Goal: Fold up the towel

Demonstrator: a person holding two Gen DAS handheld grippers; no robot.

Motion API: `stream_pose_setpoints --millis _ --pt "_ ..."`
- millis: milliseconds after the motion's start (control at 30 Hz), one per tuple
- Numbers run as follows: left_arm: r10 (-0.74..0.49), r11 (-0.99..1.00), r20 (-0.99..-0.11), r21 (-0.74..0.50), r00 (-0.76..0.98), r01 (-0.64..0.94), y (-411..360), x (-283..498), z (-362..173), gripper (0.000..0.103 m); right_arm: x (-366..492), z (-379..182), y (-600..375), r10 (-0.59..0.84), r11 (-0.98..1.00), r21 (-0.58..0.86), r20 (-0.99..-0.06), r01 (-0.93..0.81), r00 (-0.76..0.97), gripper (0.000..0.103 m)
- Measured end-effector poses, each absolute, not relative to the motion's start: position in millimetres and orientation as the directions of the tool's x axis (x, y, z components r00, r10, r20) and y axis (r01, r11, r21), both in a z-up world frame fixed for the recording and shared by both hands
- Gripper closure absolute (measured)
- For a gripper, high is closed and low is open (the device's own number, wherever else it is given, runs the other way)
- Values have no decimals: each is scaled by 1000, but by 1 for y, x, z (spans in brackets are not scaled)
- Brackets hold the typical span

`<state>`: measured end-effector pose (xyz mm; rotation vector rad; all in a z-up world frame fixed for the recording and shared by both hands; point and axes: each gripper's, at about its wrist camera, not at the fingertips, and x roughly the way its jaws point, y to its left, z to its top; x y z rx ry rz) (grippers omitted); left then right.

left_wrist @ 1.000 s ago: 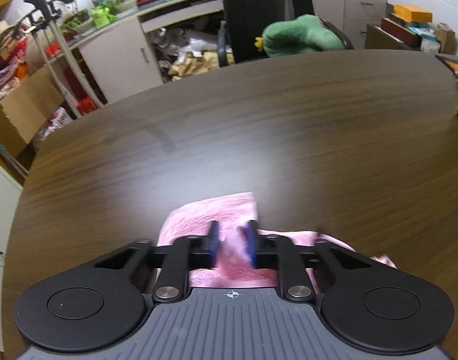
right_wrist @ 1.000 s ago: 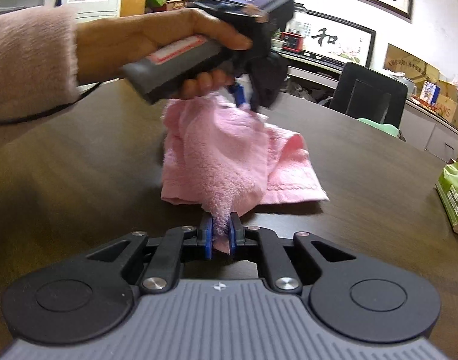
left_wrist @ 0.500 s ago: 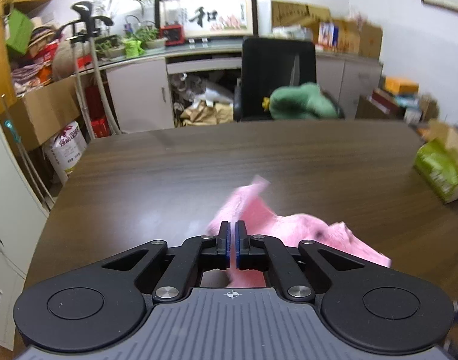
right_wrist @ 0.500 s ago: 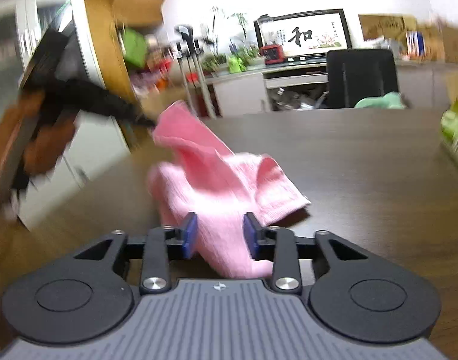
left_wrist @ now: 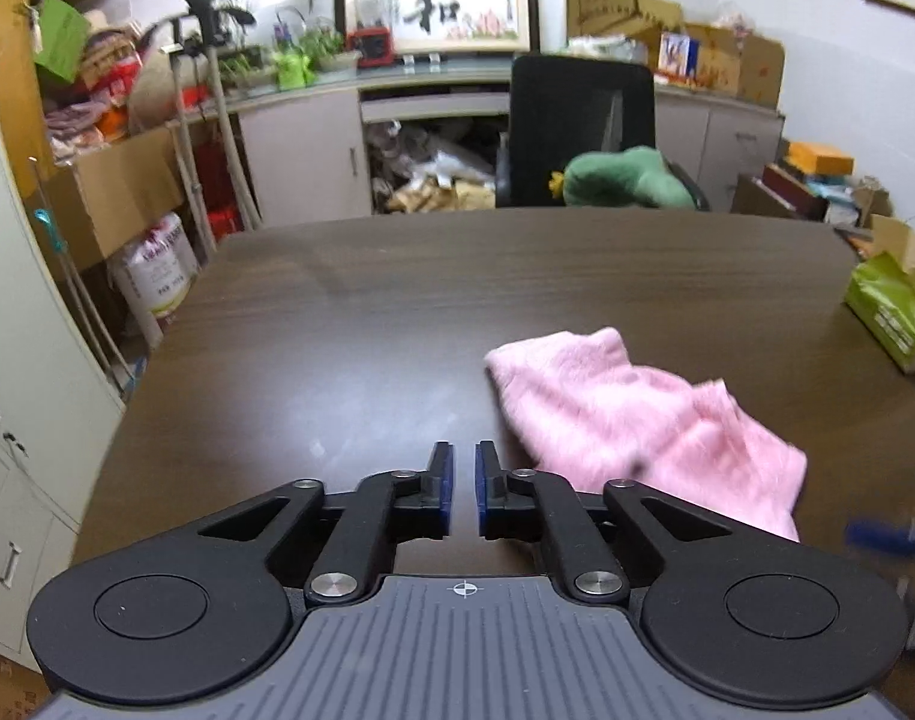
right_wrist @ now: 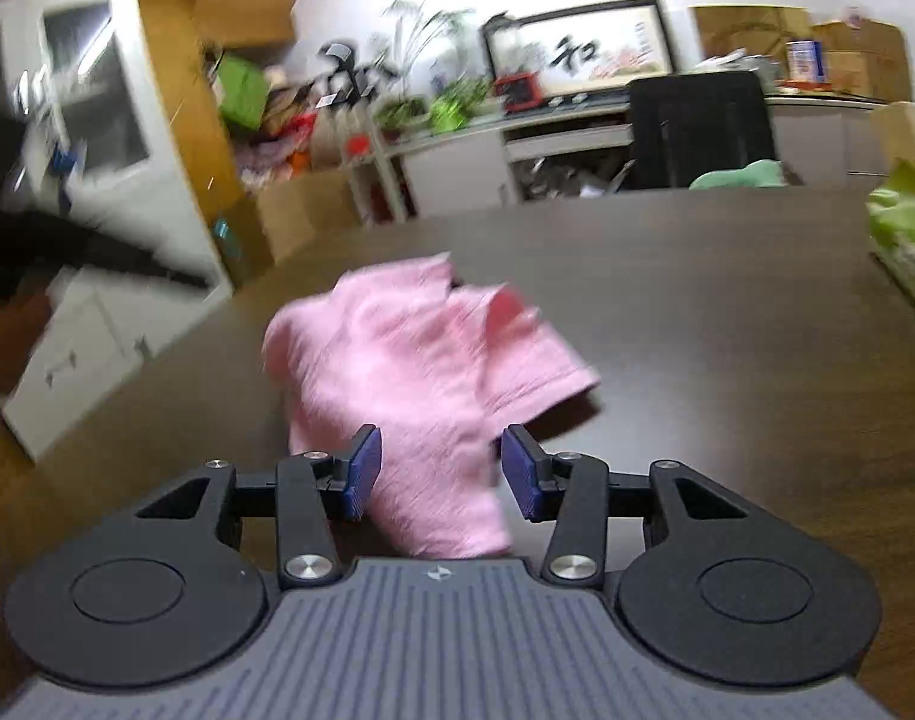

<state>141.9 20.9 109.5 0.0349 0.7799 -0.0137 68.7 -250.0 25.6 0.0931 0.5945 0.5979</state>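
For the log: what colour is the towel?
Pink, plain; the towel shows best in the left wrist view.

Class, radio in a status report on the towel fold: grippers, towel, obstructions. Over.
Left gripper jaws just opening, nothing between. Right gripper open, straddling pink towel, not pinching. Towel rumpled on table, unfolded. Green bag well aside.

We see soft indoor light; the right wrist view smears with motion blur, the left stays sharper, both bending at edges.
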Motion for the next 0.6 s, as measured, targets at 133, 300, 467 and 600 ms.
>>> stream_pose_setpoints --millis 133,300,467,600 --pt "-10 1000 -734 9 679 23 4 195 103 48 63 22 -231 546 821 183 -528 -540 651 57" --pt "-74 995 -749 -15 659 94 -21 225 95 27 57 25 -226 536 825 171 -537 -539 651 52" --pt "-27 992 -805 52 592 116 -47 251 70 36 55 27 -223 529 827 161 -548 -539 648 44" --pt "-6 994 -841 53 541 92 -48 260 49 42 50 29 -219 532 820 141 -545 -555 648 41"
